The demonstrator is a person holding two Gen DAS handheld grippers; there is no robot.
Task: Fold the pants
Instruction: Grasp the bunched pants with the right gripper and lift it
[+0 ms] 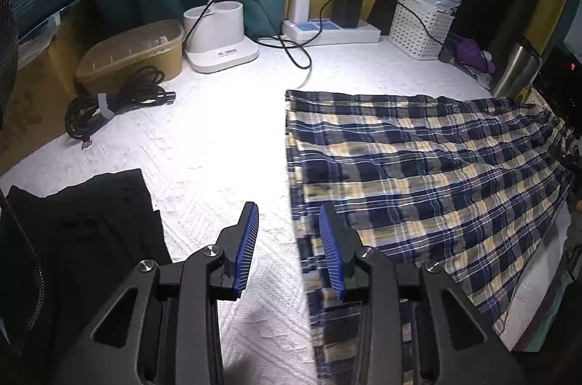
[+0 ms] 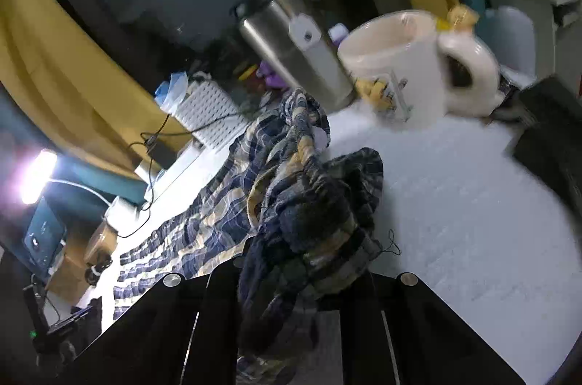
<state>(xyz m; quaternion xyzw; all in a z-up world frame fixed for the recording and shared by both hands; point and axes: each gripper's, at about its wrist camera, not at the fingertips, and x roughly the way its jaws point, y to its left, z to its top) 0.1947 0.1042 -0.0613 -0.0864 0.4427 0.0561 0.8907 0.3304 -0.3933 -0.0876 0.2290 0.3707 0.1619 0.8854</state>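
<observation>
Left gripper: low centre of left wrist view, pointing toward 12 o'clock, tilted downward. Blue-padded fingers apart, nothing between them, gap empty. Right gripper: black linkage at 6 o'clock of right wrist view, tilted downward, jaws clamped tight on bunched plaid pants, fingertips hidden under cloth.

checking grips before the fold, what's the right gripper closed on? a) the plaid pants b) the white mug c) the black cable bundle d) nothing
a: in the right wrist view the right gripper has a bunched end of the plaid pants gathered between its fingers, while the rest of the fabric trails away across the white table.
</observation>
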